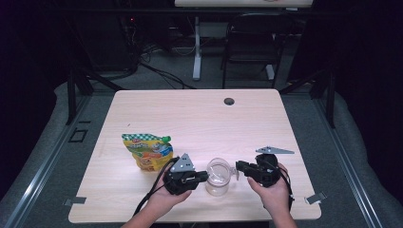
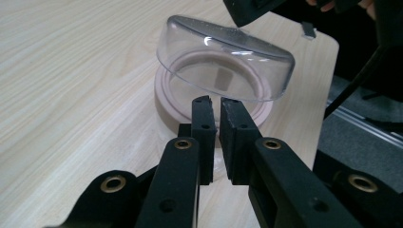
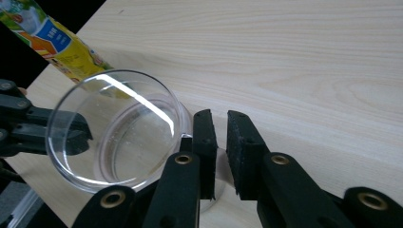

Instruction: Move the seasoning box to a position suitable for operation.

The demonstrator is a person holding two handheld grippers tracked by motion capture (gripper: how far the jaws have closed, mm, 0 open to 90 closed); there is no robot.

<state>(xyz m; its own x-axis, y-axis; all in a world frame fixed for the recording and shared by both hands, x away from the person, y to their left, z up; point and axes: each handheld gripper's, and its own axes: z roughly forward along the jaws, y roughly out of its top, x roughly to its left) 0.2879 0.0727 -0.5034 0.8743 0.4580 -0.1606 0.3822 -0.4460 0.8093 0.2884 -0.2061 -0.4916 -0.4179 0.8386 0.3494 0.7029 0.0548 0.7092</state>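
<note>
A clear round jar (image 1: 217, 186) stands near the table's front edge. My left gripper (image 1: 205, 175) comes at it from the left, and its jaws (image 2: 215, 102) are closed on the jar's near wall (image 2: 166, 107). The clear lid (image 2: 223, 57) hangs tilted just above the jar's mouth. My right gripper (image 1: 238, 166) reaches in from the right, with its jaws (image 3: 219, 116) pinched on the lid's edge (image 3: 114, 128). In the right gripper view the left gripper (image 3: 71, 135) shows through the lid.
A yellow and green snack pouch (image 1: 147, 151) lies flat to the left of the jar, also at the top left corner (image 3: 57, 42). The light wooden table (image 1: 190, 114) has a cable hole (image 1: 229, 101) at the back. A black chair (image 1: 252, 42) stands beyond it.
</note>
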